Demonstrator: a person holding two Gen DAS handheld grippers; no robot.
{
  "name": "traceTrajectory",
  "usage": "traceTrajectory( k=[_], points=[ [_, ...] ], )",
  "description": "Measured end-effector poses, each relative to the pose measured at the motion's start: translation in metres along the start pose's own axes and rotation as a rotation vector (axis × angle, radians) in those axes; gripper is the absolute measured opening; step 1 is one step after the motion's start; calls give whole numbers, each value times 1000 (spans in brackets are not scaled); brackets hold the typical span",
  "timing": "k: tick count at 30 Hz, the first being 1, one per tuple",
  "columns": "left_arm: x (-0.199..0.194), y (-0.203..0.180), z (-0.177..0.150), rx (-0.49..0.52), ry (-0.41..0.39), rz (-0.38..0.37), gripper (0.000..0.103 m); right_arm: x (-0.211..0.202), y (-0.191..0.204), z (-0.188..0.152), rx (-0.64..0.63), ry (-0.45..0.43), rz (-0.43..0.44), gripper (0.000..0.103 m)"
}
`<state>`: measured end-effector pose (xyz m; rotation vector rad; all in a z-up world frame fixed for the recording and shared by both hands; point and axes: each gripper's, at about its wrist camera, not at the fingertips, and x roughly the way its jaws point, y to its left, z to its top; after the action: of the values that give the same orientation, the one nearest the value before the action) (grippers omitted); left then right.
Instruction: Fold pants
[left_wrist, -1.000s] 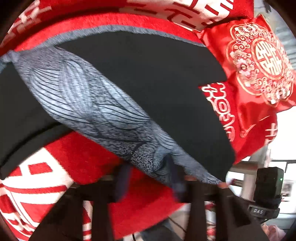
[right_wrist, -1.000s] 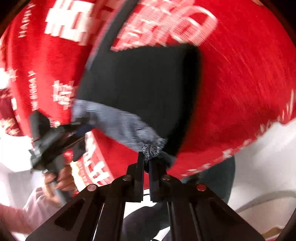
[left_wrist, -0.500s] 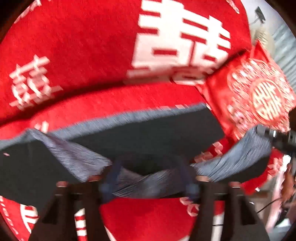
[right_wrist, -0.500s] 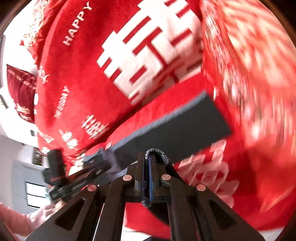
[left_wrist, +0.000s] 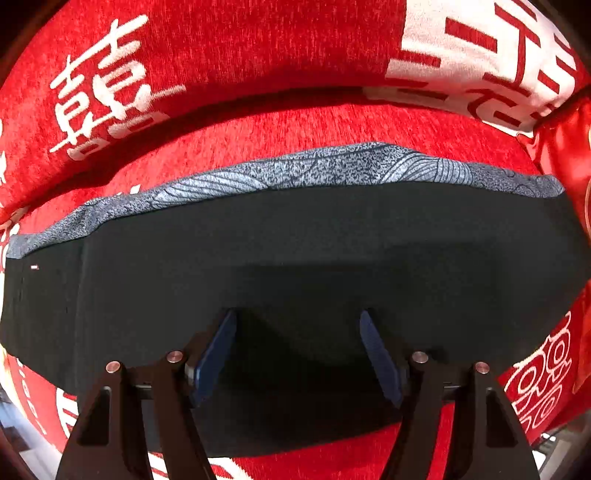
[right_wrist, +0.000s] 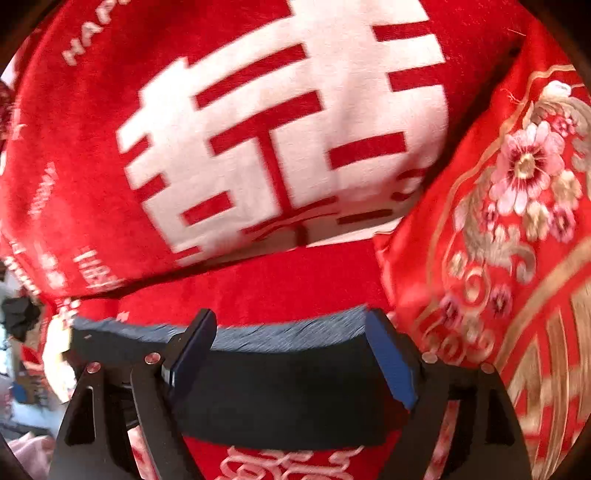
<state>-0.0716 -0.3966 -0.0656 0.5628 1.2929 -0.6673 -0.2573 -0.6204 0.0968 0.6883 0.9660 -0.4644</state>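
Observation:
The pants (left_wrist: 295, 258) lie folded flat on the red cover, a wide black panel with a grey patterned band (left_wrist: 332, 170) along the far edge. My left gripper (left_wrist: 297, 317) hovers over the near part of the black cloth, pointing steeply down. It is open, with nothing pinched between its blue pads. In the right wrist view the pants (right_wrist: 288, 387) run across below my right gripper (right_wrist: 290, 317), and their grey band (right_wrist: 277, 336) shows between the fingers. Its jaws are opening wide and the pads press on nothing.
A red cover with large white characters (left_wrist: 258, 55) lies under and behind the pants. A red embroidered cushion (right_wrist: 498, 221) stands close on the right, its corner also at the right edge (left_wrist: 561, 147). A dark object (right_wrist: 18, 317) sits at the far left.
Both grippers held the grey patterned edge of the pants and have let it go and opened. The lifted cloth now lies flat as a fold. The right gripper has swung away upward.

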Motion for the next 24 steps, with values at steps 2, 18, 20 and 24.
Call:
traceTrajectory(
  k=[2,18,20,24],
  points=[
    [1,0,0,-8,2,0,71,-2,0,-23,54,41,51,86],
    [-17,14,8,-18,4,8,79,53,-47,-98,289,208,-210,34],
    [-26,21,17,-30,-44,12,79,34,-34,-95,259,167,-149,34],
    [-14,34,48,-100,-68,45,79,47,25,-69,31,154,-42,36]
  ],
)
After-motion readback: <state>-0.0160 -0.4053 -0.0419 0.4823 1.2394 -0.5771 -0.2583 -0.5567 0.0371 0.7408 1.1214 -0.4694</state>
